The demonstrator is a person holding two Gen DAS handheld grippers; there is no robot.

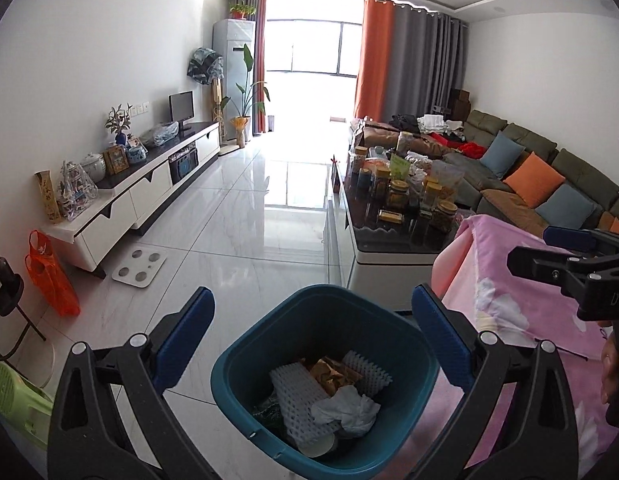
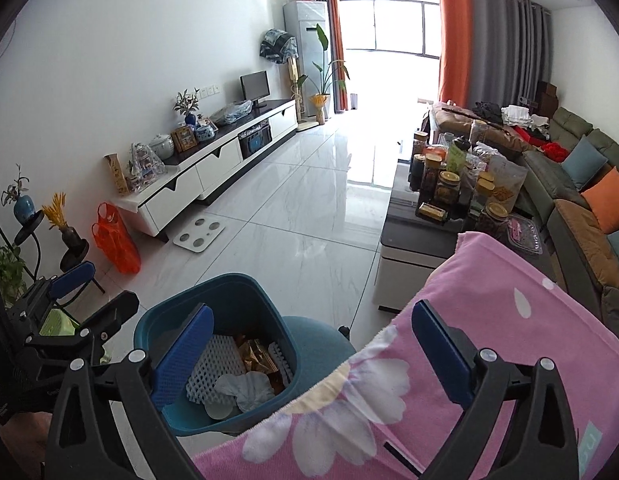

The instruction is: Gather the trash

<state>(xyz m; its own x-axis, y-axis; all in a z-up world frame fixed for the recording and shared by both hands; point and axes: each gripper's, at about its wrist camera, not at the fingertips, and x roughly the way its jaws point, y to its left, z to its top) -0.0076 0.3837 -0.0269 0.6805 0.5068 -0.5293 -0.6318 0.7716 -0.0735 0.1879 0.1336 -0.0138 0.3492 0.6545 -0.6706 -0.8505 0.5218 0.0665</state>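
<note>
Both the left gripper (image 1: 309, 344) and right gripper (image 2: 309, 360) are standing wide and empty; the crumpled tissue (image 1: 346, 405) in the bin (image 1: 419, 392) is looking light, soft, pinchable anywhere

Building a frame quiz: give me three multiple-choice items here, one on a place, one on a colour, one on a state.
1. Where does the crumpled white tissue lie?
A. on the floor tiles
B. in the trash bin
C. on the pink blanket

2. What colour is the bin?
A. teal
B. orange
C. white

3. How does the left tool stand?
A. shut on the tissue
B. shut, holding nothing
C. open, holding nothing

Answers:
1 B, the tissue rests on the white foam netting inside the bin.
2 A, its rim and walls are teal.
3 C, its blue pads stand wide apart above the bin with nothing between them.
</note>
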